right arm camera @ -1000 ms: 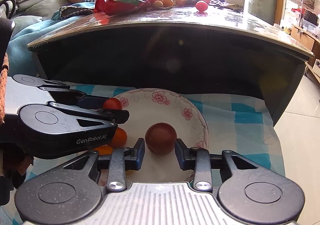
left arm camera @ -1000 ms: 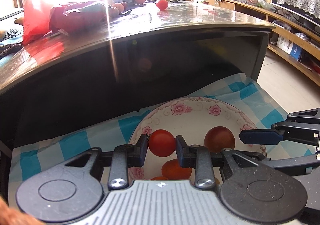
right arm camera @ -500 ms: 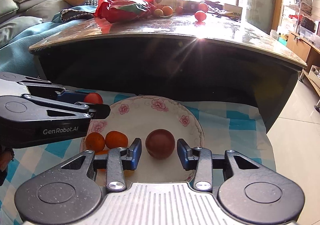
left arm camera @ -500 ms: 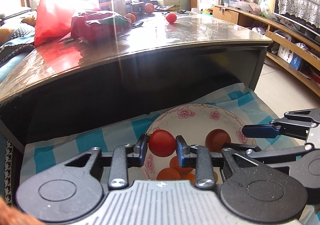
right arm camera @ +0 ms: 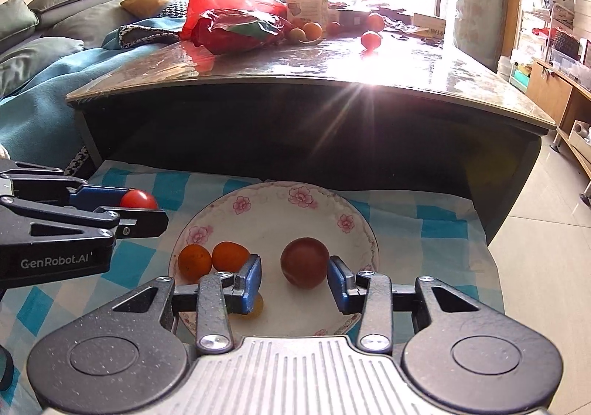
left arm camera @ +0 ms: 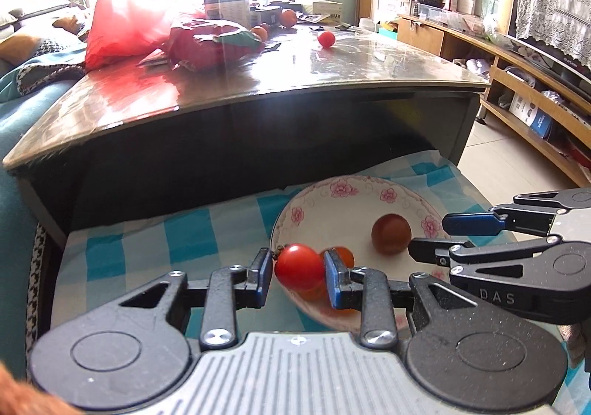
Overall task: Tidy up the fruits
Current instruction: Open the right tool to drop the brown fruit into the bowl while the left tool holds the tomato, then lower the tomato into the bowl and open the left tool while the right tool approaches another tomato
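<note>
My left gripper (left arm camera: 297, 276) is shut on a red tomato (left arm camera: 299, 266) and holds it above the left rim of a white floral plate (left arm camera: 354, 193). That tomato (right arm camera: 138, 200) also shows in the right wrist view, left of the plate (right arm camera: 295, 193). My right gripper (right arm camera: 294, 283) is open above the plate, its jaws either side of a dark red plum (right arm camera: 304, 262) lying there, with gaps on both sides. Small orange fruits (right arm camera: 210, 259) lie at the plate's left.
The plate sits on a blue checked cloth (right arm camera: 436, 226) before a dark low table (right arm camera: 332, 64). On the table are a red bag (right arm camera: 236, 23), a box (right arm camera: 306, 1) and loose fruits (right arm camera: 370, 40). A sofa is left, shelves (left arm camera: 517, 89) right.
Both grippers have risen and drawn back from the plate. The left carried its tomato leftward to the plate's left rim. The right gripper's jaws have opened wider around the plum.
</note>
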Motion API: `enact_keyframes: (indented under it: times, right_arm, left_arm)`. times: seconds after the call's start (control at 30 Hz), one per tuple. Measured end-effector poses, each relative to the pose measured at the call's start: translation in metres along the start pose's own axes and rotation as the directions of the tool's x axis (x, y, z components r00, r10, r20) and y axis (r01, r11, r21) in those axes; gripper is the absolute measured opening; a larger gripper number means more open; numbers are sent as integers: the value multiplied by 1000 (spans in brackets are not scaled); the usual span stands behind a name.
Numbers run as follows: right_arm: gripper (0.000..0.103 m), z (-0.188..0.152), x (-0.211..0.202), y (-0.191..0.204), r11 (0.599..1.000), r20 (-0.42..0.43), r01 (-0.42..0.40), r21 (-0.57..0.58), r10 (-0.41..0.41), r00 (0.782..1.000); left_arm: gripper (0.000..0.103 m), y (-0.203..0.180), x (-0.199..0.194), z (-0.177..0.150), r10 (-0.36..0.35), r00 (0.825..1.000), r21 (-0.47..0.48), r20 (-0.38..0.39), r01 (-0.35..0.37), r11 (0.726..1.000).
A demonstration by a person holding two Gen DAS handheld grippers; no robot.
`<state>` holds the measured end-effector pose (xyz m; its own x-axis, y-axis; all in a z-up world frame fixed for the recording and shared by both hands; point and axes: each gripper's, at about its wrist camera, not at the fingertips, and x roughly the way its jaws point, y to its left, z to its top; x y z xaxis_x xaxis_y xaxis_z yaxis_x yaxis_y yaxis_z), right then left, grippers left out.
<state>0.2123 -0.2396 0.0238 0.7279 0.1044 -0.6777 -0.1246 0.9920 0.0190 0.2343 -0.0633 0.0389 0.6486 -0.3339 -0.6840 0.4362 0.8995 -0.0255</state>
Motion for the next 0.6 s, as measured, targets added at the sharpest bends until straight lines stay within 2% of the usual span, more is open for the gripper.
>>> enact_keyframes:
  times: [0.23,0.43,0.53,0.6]
  right_arm:
    - [33,-18,-16,20,998,-48,-52,-30,50,998]
    - [33,-37,-27,38,995,-98,-83,-46,78,992]
    - [33,-40,-35,38,996,-100,-89,-30,85,991]
    - [34,-41,-37,39,995,-95,-94,-25,91,991]
  left_arm:
    - [40,6,-20,-19,-16,1000,-20,-20,15,1000]
    - [40,18,-16,-35,-26,999,-25,-37,25,999]
    - [40,26,0,-56,-38,995,-46,-95,34,998]
    - [40,24,12,-71,-3,990,-6,-141,2,1000]
